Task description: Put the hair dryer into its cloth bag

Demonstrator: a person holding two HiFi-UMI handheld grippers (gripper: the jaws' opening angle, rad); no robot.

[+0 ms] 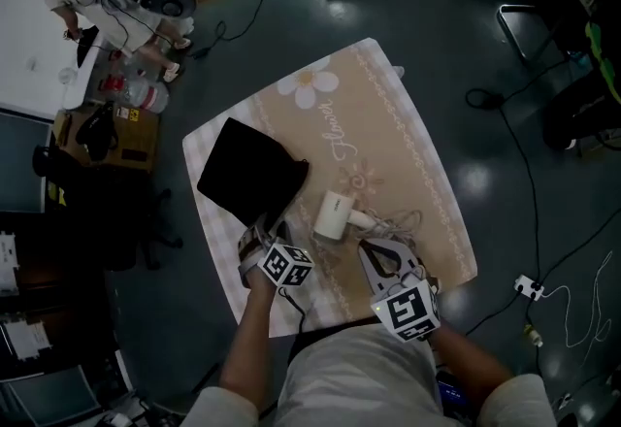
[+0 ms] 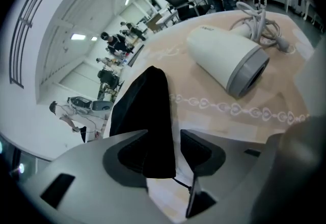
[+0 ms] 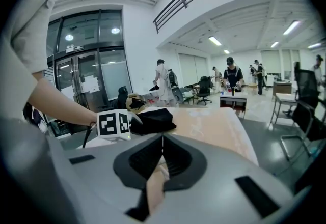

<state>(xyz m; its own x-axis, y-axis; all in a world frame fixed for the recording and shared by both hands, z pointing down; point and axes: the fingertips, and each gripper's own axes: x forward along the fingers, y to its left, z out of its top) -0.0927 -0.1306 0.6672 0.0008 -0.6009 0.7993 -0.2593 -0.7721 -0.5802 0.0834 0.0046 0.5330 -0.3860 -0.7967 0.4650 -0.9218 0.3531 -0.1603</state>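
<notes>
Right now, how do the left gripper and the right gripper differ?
The left gripper has its jaws apart; the right gripper has them closed together. The left gripper has an edge of the cloth bag between its jaws, unpinched; the right gripper grips no bag. The left gripper sits at the bag, the right gripper beside the hair dryer. Both are over the patterned tablecloth.

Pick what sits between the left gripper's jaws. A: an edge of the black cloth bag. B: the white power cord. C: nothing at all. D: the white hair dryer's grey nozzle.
A: the left gripper view shows the black cloth bag running between the open jaws of the left gripper, with the white hair dryer lying farther off.
</notes>
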